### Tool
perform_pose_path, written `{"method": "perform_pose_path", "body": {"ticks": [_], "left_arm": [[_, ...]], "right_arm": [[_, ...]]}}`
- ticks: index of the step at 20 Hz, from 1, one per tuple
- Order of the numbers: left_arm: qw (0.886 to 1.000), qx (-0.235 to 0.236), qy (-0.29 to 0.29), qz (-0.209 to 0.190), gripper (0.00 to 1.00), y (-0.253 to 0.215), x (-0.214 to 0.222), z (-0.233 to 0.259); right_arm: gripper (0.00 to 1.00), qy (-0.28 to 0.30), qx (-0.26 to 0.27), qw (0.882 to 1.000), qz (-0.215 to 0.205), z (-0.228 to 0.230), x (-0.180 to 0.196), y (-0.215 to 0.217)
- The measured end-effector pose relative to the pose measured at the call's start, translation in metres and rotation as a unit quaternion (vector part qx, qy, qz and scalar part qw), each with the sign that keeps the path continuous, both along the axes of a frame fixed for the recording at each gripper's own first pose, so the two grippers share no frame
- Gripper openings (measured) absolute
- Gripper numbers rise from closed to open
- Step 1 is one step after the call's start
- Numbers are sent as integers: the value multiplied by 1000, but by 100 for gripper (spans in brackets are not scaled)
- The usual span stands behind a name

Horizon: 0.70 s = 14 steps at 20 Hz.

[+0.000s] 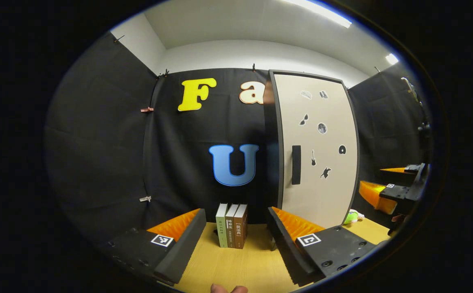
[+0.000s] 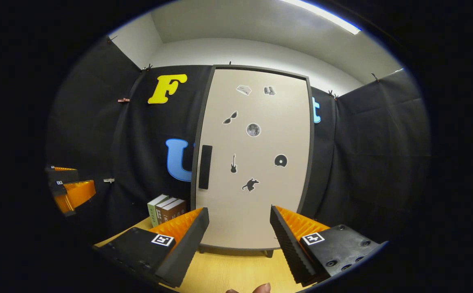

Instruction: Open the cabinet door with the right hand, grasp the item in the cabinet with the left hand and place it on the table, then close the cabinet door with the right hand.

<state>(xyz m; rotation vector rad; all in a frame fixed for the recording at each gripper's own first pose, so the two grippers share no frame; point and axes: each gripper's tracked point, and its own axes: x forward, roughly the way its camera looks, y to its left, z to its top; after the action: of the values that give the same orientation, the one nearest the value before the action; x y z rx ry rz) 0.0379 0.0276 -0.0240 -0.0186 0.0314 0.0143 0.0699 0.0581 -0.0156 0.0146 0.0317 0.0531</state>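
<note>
Standing shut on the wooden surface (image 2: 236, 272), the cabinet (image 2: 255, 158) is the landmark here; its pale door (image 2: 261, 195) sits flush in a dark frame, with a dark vertical handle (image 2: 205, 167) near the door's left edge and several small stickers (image 2: 253, 130) scattered across the panel; whatever item is inside the cabinet is hidden behind the door, so I cannot tell where it lies.

In the right gripper view, the right gripper (image 2: 239, 228) hangs directly in front of the cabinet's lower part, its 2 fingers spread wide and grasping nothing; the handle lies above it and a little to the left, apart from both fingers.

In the left gripper view, the left gripper (image 1: 236, 228) is released as well, fingers wide apart with nothing between them; it faces the booth wall to the left of the cabinet (image 1: 316, 150), whose door (image 1: 322, 179) and handle (image 1: 296, 165) stand up and to the right of this gripper's right finger; 3 upright books (image 1: 232, 226) stand together on the surface (image 1: 236, 264) left of the cabinet, straight ahead between the fingers but well beyond them.

A small green and white soft object (image 1: 352, 217) rests on the surface at the cabinet's lower right corner; the right gripper (image 1: 399, 187) also shows farther right of the cabinet in this view, open.
</note>
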Motion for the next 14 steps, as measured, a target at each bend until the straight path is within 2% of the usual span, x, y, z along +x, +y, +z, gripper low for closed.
{"method": "perform_pose_path", "body": {"ticks": [6, 11, 14], "left_arm": [[1000, -3, 2, 12, 95, 18, 12, -5], [1000, -10, 8, 17, 95, 20, 9, -13], [1000, -13, 14, 23, 95, 27, 5, -17]], "right_arm": [[98, -20, 5, 999, 33, 16, 69, 51], [98, -4, 65, 997, 42, 15, 132, 84], [98, 13, 81, 996, 38, 9, 171, 94]]}}
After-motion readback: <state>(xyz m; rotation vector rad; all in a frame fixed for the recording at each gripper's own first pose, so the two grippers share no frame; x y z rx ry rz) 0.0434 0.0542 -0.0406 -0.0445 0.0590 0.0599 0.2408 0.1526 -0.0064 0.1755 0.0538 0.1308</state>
